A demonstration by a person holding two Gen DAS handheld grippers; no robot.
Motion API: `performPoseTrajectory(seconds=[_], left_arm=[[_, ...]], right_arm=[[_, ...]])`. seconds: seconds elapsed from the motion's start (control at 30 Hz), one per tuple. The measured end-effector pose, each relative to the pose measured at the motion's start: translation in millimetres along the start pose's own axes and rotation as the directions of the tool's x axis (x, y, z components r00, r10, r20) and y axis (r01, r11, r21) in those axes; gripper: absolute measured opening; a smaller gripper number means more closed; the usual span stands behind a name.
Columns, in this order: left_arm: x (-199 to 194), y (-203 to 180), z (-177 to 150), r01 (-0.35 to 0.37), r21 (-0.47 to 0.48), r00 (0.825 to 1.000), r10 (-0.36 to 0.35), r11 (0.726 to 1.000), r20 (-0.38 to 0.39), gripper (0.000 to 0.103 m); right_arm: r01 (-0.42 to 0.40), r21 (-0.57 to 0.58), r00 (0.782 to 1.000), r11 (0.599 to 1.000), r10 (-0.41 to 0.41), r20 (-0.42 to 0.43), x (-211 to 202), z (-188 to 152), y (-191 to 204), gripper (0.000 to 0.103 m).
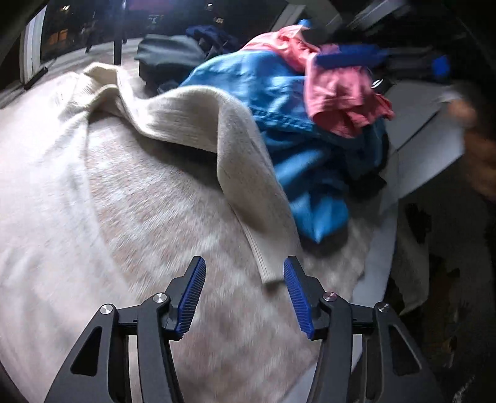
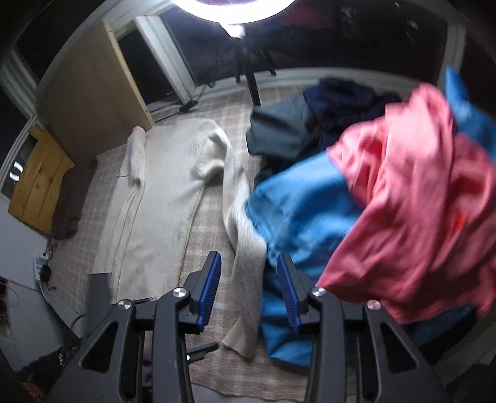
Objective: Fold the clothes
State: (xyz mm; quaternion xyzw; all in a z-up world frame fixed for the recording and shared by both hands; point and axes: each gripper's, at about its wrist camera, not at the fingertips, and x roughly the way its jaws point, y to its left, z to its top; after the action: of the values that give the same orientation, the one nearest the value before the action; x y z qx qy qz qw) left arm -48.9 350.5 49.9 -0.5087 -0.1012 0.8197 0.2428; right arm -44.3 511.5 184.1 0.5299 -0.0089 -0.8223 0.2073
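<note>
The cream ribbed knit sweater [image 2: 173, 186] lies spread flat on the pale checked blanket [image 2: 204, 235], one sleeve trailing toward the heap of clothes — a bright blue garment [image 2: 297, 210] under a crumpled pink one [image 2: 412, 198]. The left gripper [image 1: 244, 266] hangs above the sweater, jaws apart and empty. The right gripper [image 2: 249, 262] is likewise parted (the sleeve lies below, not pinched).

Dim, motion-blurred fisheye views; ring light [image 2: 232, 9] glares overhead, perhaps overexposed.
</note>
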Motion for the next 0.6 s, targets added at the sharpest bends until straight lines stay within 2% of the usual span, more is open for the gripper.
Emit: performPoseTrajectory(seconds=[0.07, 0.1, 0.2, 0.23, 0.27, 0.3, 0.33, 0.37, 0.47, 0.6], left_arm=[[12, 3, 5, -0.001, -0.015, 1.000, 0.001, 1.000, 0.013, 0.052], [13, 4, 7, 0.009, -0.025, 0.999, -0.008, 1.000, 0.050, 0.054], [13, 11, 12, 0.078, -0.102, 0.990, -0.065, 0.992, 0.123, 0.054], [13, 10, 13, 0.116, -0.127, 0.987, -0.101, 0.985, 0.122, 0.047], [13, 9, 14, 0.156, -0.150, 0.983, -0.140, 0.976, 0.115, 0.025], [12, 7, 15, 0.196, -0.173, 0.978, -0.179, 0.965, 0.110, 0.014], [5, 0, 16, 0.214, -0.164, 0.973, -0.195, 0.963, 0.125, 0.006], [-5, -10, 16, 0.220, -0.137, 0.968, -0.199, 0.966, 0.151, 0.006], [-36, -46, 24, 0.208, -0.037, 0.959, -0.197, 0.977, 0.203, 0.006], [-52, -71, 31, 0.098, 0.044, 0.976, -0.104, 0.994, 0.189, 0.007]], right_arm=[[-0.001, -0.047, 1.000, 0.999, 0.001, 0.002, -6, 16, 5, 0.037], [-0.006, -0.074, 1.000, 0.997, 0.006, 0.001, -5, 25, 8, 0.037], [-0.015, -0.137, 1.000, 0.990, 0.012, -0.017, 12, 52, 15, 0.042], [-0.016, -0.154, 0.999, 0.988, 0.011, -0.031, 24, 63, 16, 0.043], [-0.032, -0.169, 0.998, 0.985, 0.022, -0.061, 42, 74, 17, 0.043], [-0.049, -0.183, 0.995, 0.982, 0.033, -0.090, 60, 84, 18, 0.043], [-0.070, -0.196, 0.991, 0.978, 0.046, -0.125, 81, 94, 20, 0.043], [-0.079, -0.213, 0.987, 0.974, 0.046, -0.156, 106, 106, 23, 0.043], [-0.051, -0.275, 0.979, 0.960, -0.007, -0.203, 158, 128, 32, 0.043], [-0.062, -0.278, 0.959, 0.959, -0.020, -0.283, 210, 150, 35, 0.043]])
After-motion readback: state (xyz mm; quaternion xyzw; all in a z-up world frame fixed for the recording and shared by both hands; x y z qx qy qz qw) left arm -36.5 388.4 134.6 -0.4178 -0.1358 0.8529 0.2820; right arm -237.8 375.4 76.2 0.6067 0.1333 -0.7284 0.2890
